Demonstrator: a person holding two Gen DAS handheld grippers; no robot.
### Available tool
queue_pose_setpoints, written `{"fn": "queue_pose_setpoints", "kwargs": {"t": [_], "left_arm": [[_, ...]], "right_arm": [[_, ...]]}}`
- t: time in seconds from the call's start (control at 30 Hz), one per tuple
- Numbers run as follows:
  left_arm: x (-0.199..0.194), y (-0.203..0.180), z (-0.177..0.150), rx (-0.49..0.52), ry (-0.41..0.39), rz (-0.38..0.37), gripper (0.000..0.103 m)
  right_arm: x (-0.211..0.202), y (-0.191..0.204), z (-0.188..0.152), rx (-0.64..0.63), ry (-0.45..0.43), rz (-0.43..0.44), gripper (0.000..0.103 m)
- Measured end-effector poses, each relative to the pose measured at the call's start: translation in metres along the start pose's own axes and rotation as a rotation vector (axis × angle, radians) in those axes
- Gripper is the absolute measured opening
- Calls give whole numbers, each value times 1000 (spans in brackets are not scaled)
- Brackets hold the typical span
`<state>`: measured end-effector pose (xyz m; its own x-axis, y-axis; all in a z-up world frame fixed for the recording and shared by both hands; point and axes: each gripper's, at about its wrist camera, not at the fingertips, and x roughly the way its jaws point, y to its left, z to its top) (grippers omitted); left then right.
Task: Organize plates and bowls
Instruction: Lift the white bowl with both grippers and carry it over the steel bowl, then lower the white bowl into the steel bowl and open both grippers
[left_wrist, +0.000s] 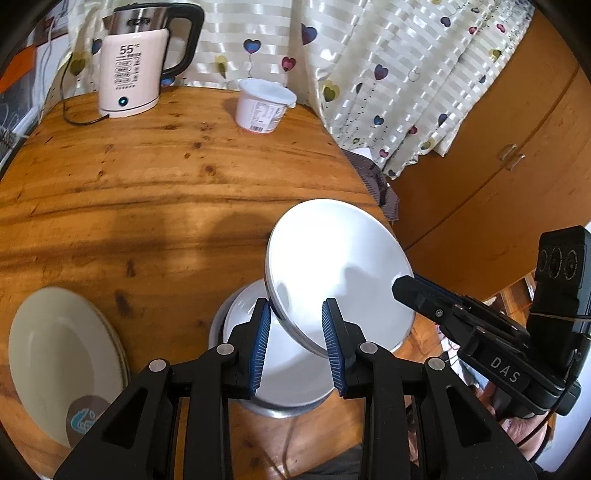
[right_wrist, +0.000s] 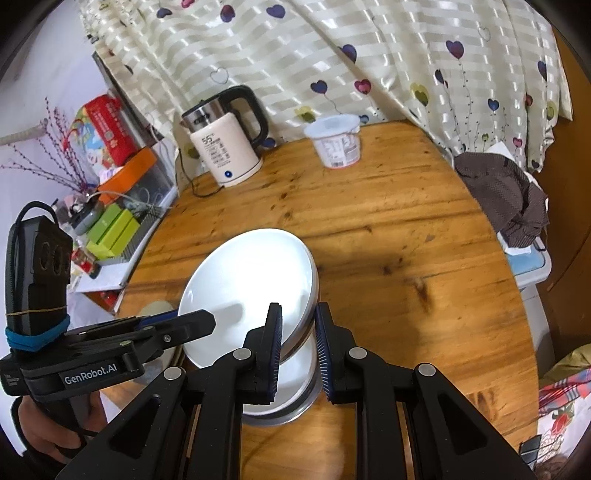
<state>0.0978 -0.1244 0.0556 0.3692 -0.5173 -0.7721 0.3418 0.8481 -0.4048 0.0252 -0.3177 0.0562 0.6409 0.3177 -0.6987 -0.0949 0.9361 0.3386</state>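
Both grippers' fingers grasp the tilted white plate (left_wrist: 332, 266) by opposite rims, above a bowl (left_wrist: 280, 384) near the tabletop's (left_wrist: 147, 177) front edge: left gripper (left_wrist: 297, 347), right gripper (right_wrist: 299, 350).

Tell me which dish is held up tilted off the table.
The white plate, pinched at its rim by both grippers; the cream plate and white bowl rest flat on the table.

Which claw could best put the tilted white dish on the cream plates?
Probably the left claw: it grips the white dish, and the cream plates lie on its side, away from the right claw.

Bright glare, perhaps slight blur
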Motion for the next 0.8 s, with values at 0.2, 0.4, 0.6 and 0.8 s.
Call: {"fn": "queue_pose_setpoints", "kwargs": {"t": [0.2,0.4,0.6,0.8], "left_arm": [[1,5,-13,-4,13,23,30],[2,10,-21,-18,19,29,30],[5,15,-28,-40,27,29,30],[12,17,-32,-48,47,30,30]], "right_arm": [[7,1,-12,7,31,11,18],[15,0,-21,16,60,17,18],[21,1,-26,17,84,22,18],[23,1,-27,15,91,21,18]]}}
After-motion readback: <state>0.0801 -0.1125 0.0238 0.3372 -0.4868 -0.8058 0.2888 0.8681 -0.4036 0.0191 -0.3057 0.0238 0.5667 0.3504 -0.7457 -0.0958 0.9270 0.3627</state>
